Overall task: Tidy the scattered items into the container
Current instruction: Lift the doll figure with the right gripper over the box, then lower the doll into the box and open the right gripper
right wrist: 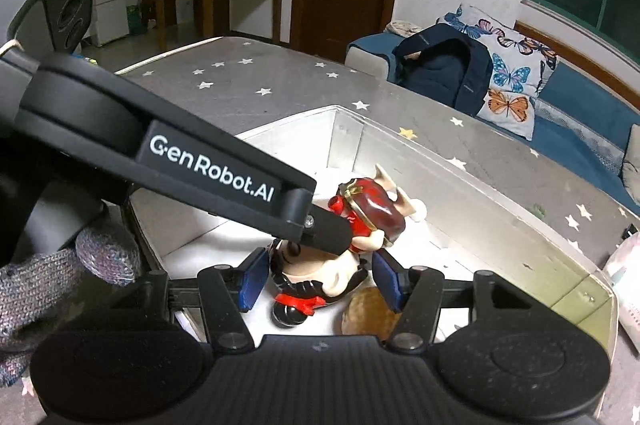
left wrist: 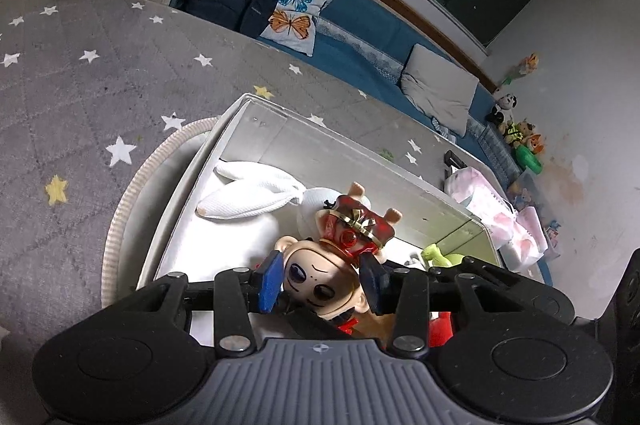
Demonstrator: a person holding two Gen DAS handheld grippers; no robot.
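Already in container: white plush rabbit (left wrist: 256, 197), green toy (left wrist: 438, 255), brown round item (right wrist: 370, 311) lie in the clear container (left wrist: 360, 165).
Doll: big-headed doll (left wrist: 320, 285) with red crown, over the container floor.
Left gripper (left wrist: 322, 283): fingers clamp the doll's head.
Right gripper (right wrist: 318, 279): fingers spread wide, flanking the doll, not visibly touching.
Left to do: likely release; pink packet (left wrist: 486, 203) at 2 o'clock lies outside on the star-print bed (left wrist: 100, 85).
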